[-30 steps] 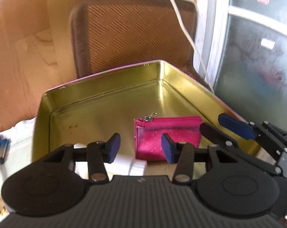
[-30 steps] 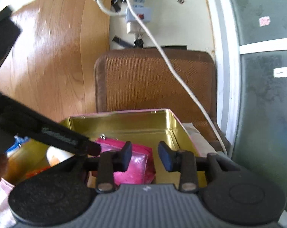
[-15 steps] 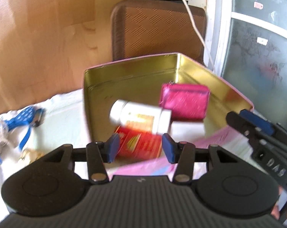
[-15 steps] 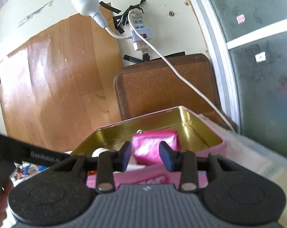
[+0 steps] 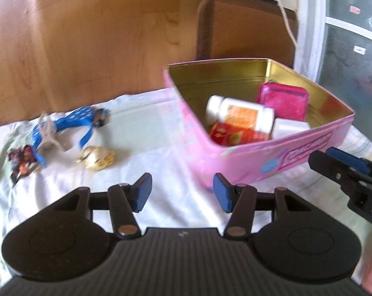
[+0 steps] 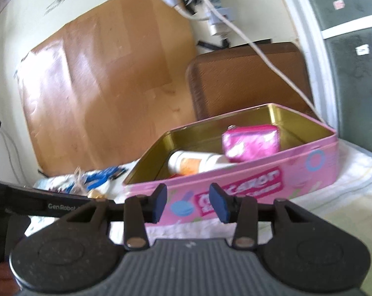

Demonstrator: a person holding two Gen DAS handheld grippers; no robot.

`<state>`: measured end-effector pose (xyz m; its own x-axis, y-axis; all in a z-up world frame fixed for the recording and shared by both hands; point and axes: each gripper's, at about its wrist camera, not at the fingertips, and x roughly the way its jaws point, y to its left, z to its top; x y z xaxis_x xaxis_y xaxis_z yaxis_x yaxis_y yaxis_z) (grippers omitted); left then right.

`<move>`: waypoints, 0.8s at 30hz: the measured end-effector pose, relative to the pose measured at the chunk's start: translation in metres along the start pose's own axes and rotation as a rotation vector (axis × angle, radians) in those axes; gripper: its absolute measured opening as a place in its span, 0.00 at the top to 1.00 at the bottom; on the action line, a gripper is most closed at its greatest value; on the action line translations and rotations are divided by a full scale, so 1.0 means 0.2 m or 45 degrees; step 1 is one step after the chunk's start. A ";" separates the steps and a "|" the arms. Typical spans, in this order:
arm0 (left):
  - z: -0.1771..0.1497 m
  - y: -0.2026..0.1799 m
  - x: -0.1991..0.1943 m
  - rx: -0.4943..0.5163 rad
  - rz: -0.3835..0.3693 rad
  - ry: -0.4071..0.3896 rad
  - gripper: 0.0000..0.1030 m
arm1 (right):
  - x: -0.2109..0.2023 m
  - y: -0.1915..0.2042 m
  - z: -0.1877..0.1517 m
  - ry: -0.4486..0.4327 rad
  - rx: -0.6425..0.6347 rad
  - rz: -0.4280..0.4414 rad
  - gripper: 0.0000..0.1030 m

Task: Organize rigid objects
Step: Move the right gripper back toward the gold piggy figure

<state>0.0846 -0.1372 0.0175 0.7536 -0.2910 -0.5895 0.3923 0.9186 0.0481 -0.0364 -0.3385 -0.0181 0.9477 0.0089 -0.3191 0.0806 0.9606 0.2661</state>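
A pink tin box [image 5: 264, 162] [image 6: 296, 170] with a gold inside stands on the white cloth. In it lie a pink purse [image 5: 283, 100] [image 6: 251, 141], a white bottle [image 5: 240, 117] [image 6: 198, 162] and a red packet [image 5: 235, 134]. Left of the tin lie a blue tool [image 5: 70, 123], a gold trinket [image 5: 97, 159] and a small dark wrapper [image 5: 22, 162]. My left gripper [image 5: 182, 194] hangs over bare cloth in front of the tin, its jaws opening with nothing between them. My right gripper [image 6: 189, 202] faces the tin's front wall, jaws opening and empty; it also shows at the left wrist view's right edge.
A brown chair back [image 5: 245, 24] [image 6: 245, 79] stands behind the tin, with a white cable [image 6: 272, 66] across it. A wooden panel [image 6: 107, 93] leans on the wall at the left. A frosted window [image 5: 353, 49] lies to the right.
Both grippers have pulled back out of the tin and away from it; the whole tin now shows. The left view swung left, bringing the blue tool and gold trinket into sight. Both jaws stand wider.
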 end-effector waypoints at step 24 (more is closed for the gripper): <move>-0.28 0.65 0.05 -0.182 0.282 0.044 0.38 | 0.21 0.47 -0.17 0.212 -0.241 0.129 0.55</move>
<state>0.1136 -0.0049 -0.0273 0.7931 -0.0718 -0.6048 0.1399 0.9880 0.0661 0.0015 -0.2380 -0.0370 0.8830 0.1381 -0.4487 -0.0859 0.9871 0.1348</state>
